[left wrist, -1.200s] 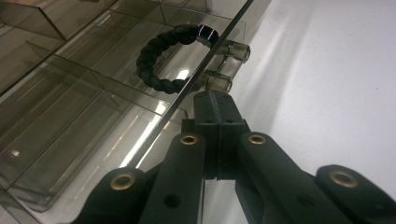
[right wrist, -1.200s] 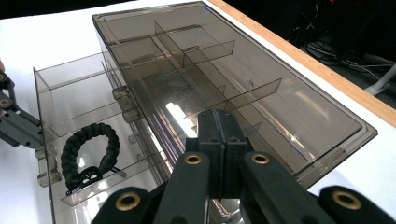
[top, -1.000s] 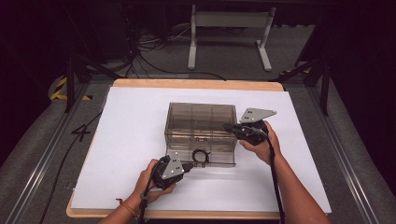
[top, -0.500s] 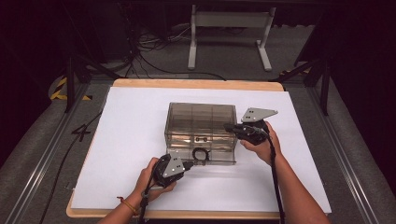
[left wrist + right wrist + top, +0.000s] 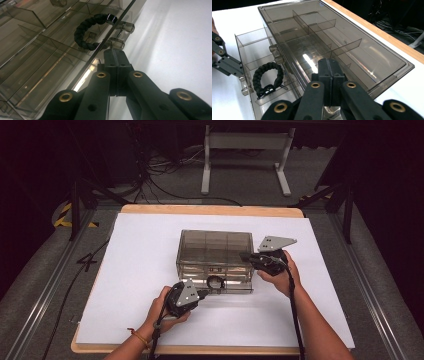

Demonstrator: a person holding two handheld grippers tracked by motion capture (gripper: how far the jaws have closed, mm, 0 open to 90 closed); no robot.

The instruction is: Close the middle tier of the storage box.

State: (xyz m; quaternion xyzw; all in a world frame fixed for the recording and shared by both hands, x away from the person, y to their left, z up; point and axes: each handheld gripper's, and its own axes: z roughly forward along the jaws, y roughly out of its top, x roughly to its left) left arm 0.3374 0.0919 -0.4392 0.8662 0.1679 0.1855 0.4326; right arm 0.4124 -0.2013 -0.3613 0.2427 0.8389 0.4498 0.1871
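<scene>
Left gripper (image 5: 115,53) fingers pressed together with nothing between, tips just beside the two clear knobs (image 5: 117,43) on the drawer (image 5: 254,75) front. Right gripper (image 5: 330,65) fingers likewise closed and empty — resting at the right end of the smoky plastic box (image 5: 215,255), over its lid. Black braided bracelet (image 5: 267,79) lying in the middle compartment of the drawer, which stands pulled part-way out toward the person. Box at the centre of the white bench (image 5: 140,250) — hands either side, left at the front, right at the end.

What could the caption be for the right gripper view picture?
Black braided bracelet lying in the smoky clear organizer box's pulled-out drawer.
</scene>
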